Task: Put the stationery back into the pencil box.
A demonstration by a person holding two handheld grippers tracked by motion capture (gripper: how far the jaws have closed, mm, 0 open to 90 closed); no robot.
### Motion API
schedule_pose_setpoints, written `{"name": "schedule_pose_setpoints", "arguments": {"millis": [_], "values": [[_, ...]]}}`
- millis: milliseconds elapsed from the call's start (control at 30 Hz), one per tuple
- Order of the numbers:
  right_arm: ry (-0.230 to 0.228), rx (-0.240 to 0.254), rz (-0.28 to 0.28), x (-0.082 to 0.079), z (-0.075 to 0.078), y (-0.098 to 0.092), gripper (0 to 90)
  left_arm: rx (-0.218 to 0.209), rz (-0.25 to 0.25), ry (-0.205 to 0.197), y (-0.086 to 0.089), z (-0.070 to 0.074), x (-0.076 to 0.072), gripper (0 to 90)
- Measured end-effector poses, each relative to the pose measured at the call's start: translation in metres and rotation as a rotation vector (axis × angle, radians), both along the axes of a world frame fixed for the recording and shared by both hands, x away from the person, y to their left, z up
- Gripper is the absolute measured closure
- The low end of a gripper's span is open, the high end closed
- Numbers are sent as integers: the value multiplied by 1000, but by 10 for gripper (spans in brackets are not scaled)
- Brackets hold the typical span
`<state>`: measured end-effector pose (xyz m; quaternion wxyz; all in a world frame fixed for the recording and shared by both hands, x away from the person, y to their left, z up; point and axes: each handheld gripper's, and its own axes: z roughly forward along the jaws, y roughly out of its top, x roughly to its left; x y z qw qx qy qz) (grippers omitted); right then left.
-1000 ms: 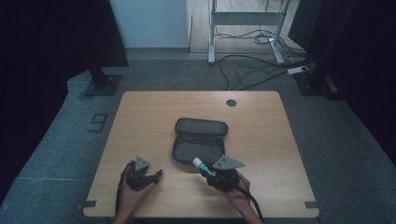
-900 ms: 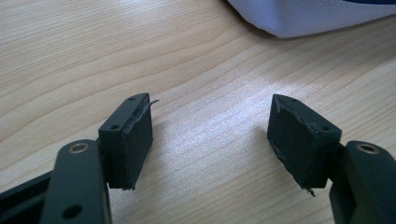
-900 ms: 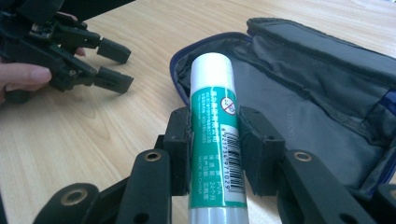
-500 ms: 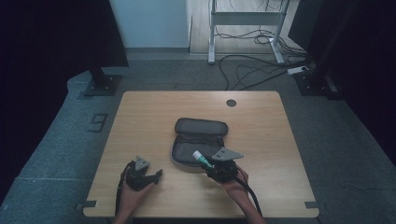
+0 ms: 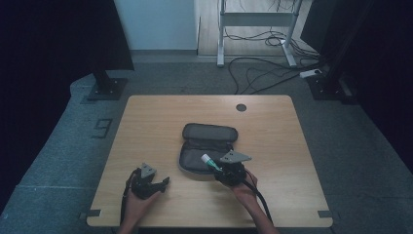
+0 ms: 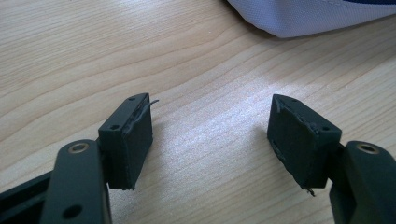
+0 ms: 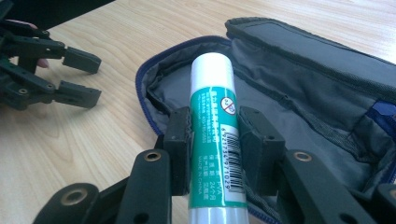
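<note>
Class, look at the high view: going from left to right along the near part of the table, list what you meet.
Left hand-held gripper with open jaws → open dark grey fabric zip pouch → green-and-white glue stick → right hand-held gripper clamping that stick.

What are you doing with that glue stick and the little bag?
A person holds a gripper in each hand at a wooden table. The right gripper is clamped on a green and white glue stick, holding it over the open grey pencil case. The left gripper rests open on the table, holding nothing.
</note>
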<state>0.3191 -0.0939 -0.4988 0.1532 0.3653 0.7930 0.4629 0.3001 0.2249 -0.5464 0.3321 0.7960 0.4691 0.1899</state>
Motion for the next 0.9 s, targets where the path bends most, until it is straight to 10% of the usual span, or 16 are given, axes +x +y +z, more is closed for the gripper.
{"name": "schedule_pose_setpoints", "arguments": {"millis": [900], "values": [[17, -4, -55, 31, -6, 4, 645, 1, -1, 1, 0, 0, 0, 312]]}}
